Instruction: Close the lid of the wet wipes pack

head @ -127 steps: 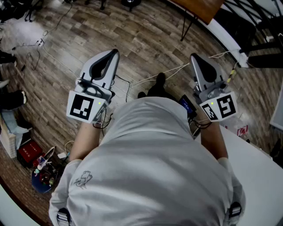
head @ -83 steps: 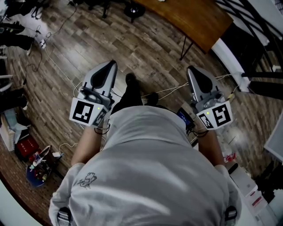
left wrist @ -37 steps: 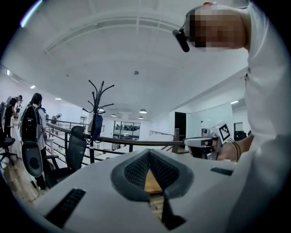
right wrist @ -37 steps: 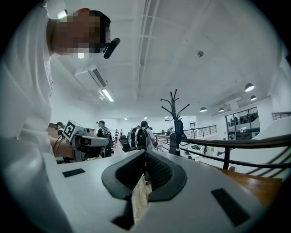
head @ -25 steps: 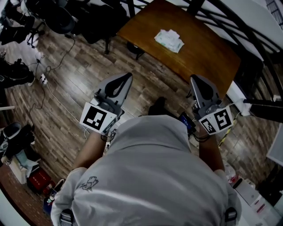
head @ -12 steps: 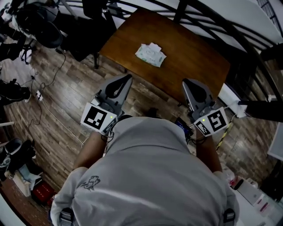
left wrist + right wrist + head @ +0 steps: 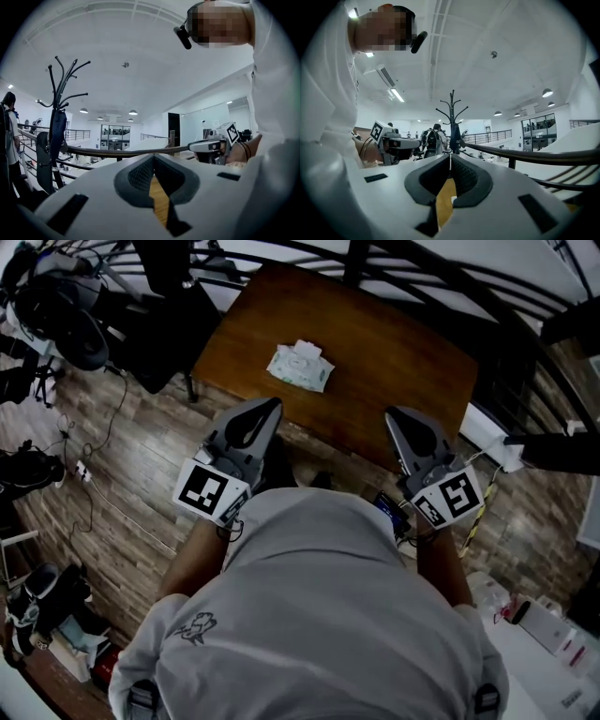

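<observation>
The wooden table is the fixed mark here, and the wet wipes pack lies flat on its left half, nearer its near edge than its far one, with bare wood all round it. I judge the pack light and soft: a film pouch full of damp sheets that will dent under pressure and slide over the smooth tabletop if pushed from the side. The film is probably a little slippery too. Nothing in it is fragile, so a firm push should do no harm. A paler piece stands up at the end of the pack that faces the table's far edge, but it is too small to tell whether it is the open lid or a wipe sticking out. The lid is the part to work on. It is best pressed straight down onto the pack so that the table takes the force, while the other gripper steadies the pouch by its soft body or a sealed end. The left gripper and the right gripper are both held level at the table's near edge, well apart from the pack and touching nothing. In each gripper's own view the ribbed pads meet at the tips. Both pairs of jaws are closed together with nothing between them, and only wood shows below the gap.
</observation>
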The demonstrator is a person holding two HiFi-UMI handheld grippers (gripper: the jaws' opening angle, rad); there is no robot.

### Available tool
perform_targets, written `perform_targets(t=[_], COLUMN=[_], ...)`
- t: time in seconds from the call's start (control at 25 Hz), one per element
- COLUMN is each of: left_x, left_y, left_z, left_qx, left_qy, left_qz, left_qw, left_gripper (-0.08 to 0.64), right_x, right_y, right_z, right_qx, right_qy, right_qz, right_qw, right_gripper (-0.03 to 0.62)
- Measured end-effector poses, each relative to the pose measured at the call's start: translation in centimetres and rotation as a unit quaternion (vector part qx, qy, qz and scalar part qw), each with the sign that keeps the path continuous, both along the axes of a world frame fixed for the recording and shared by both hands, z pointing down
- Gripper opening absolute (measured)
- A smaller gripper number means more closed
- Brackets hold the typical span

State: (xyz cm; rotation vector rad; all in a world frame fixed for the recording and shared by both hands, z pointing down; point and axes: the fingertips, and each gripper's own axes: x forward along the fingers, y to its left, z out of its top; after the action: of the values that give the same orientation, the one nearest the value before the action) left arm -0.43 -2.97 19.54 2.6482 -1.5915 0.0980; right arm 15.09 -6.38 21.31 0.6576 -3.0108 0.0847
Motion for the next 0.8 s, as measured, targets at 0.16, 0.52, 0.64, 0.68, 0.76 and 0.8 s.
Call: perform_targets(t=[0.16, 0.52, 0.64, 0.68, 0.76, 0.8], left_x=[-0.6, -4.4, -6.2, -6.7, -7.9, -8.6], left_y=[-2.2, -8.1, -10.1, -10.7, -11.6, -12.0], left_z=[0.3, 0.4, 0.3, 0.2, 0.1, 0.0], left_qx=[-0.003, -0.015, -0.015, -0.015, -0.015, -0.014], left_qy=[0.001, -0.005, -0.007, -0.008, -0.010, -0.010], left_qz=[0.021, 0.073, 0.094, 0.100, 0.113, 0.118], left_qw=[0.9998, 0.9972, 0.9955, 0.9948, 0.9935, 0.9928], left_gripper=[0.012, 0.012, 0.012, 0.012, 0.012, 0.012], right_x=[-0.5, -4.0, -5.7, -6.2, -7.4, -8.0], right_y=[-1.5, -6.0, -7.4, -7.8, -8.5, -8.8], right_z=[0.3, 0.6, 0.6, 0.6, 0.5, 0.4], right_qx=[-0.003, -0.017, -0.020, -0.020, -0.019, -0.018], right_qy=[0.001, 0.003, 0.003, 0.002, 0.003, 0.004], right_qz=[0.020, 0.075, 0.094, 0.099, 0.110, 0.116], right_qw=[1.000, 0.997, 0.995, 0.995, 0.994, 0.993], right_gripper=[0.035, 0.035, 0.035, 0.035, 0.035, 0.035])
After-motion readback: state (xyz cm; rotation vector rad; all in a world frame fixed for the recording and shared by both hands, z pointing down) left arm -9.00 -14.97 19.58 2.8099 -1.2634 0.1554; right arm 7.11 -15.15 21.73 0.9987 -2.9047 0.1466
